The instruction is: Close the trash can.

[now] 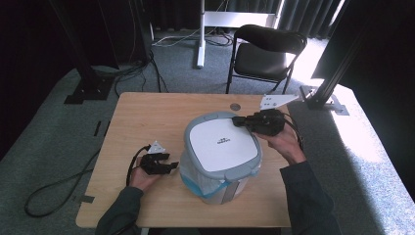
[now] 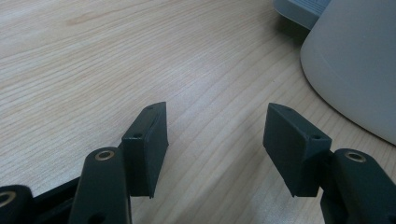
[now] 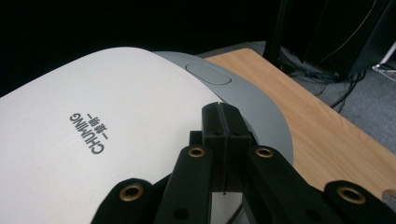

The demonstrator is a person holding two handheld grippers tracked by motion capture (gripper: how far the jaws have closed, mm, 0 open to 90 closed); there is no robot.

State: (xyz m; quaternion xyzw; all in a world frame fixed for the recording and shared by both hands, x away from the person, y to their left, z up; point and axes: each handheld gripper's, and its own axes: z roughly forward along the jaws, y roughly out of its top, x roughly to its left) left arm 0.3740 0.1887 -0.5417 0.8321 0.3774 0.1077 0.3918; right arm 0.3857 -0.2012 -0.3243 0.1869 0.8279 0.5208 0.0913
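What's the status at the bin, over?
Right gripper shut, empty, tips over the bin lid near its grey button. Left gripper open, idle on the table. Lid down. Nothing blocking.

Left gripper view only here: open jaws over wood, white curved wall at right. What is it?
Observer: A waste bin with its white lid shut, standing on the table.
Operator: Anything in it?
Observer: A blue liner hangs out under the lid's grey rim.
Operator: Who's on the far side?
Observer: The right tool, jaws shut and empty, tip over the grey rim by an oval button. Contact I can't tell.
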